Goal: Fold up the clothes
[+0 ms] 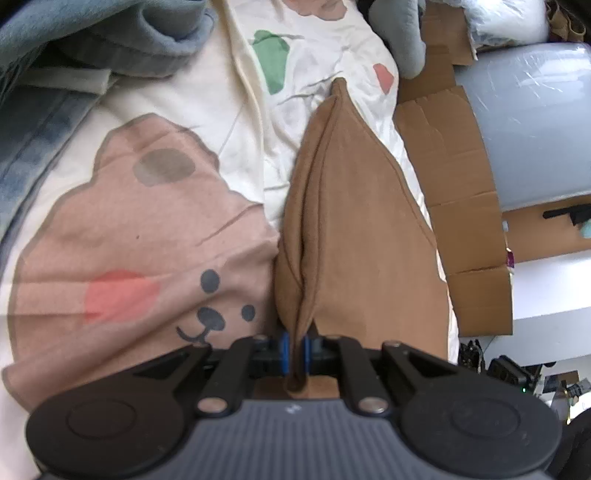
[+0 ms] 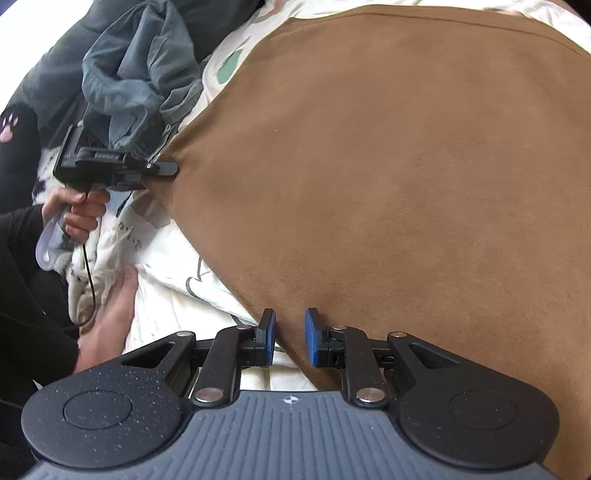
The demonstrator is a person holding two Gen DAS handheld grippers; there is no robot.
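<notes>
A brown garment (image 1: 354, 221) lies on a cream bed sheet with a bear print (image 1: 147, 236). My left gripper (image 1: 295, 349) is shut on a pinched fold of the brown garment's edge. In the right wrist view the brown garment (image 2: 388, 166) spreads wide and flat. My right gripper (image 2: 290, 338) is open, its blue pads straddling the garment's near edge without closing on it. The left gripper also shows in the right wrist view (image 2: 166, 170), holding the garment's left corner, with a hand on its handle.
A pile of grey-blue clothes (image 2: 140, 66) lies at the far left of the bed, also seen in the left wrist view (image 1: 110, 33). Flattened cardboard (image 1: 461, 177) and a grey wrapped bundle (image 1: 535, 118) sit right of the bed. A bare foot (image 2: 110, 314) rests on the sheet.
</notes>
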